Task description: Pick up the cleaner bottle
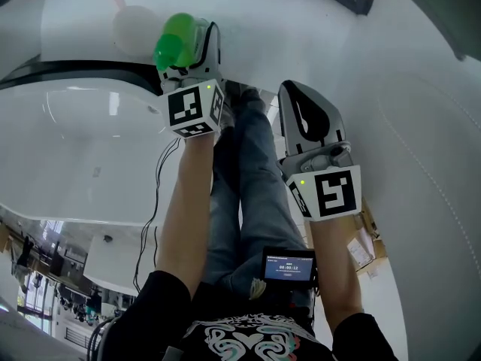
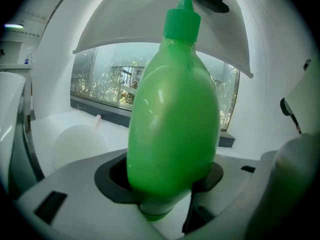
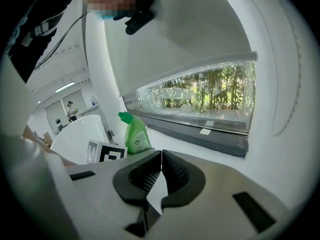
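The cleaner bottle (image 1: 177,42) is bright green with a green nozzle cap. My left gripper (image 1: 197,42) is shut on it and holds it off any surface. In the left gripper view the bottle (image 2: 172,119) fills the middle, its lower body pinched between the black pads of the left gripper (image 2: 167,181), cap pointing away. My right gripper (image 1: 298,100) hangs to the right of it, apart from the bottle. The right gripper view shows the right gripper (image 3: 160,171) with its jaws closed together on nothing, and the bottle (image 3: 135,134) beyond to the left.
A white bathtub (image 1: 75,156) curves along the left. A white rounded object (image 1: 134,28) stands on the ledge beside the bottle. A window with a dark sill (image 3: 210,134) runs behind. A small screen (image 1: 288,267) hangs at the person's chest, and their legs are below the grippers.
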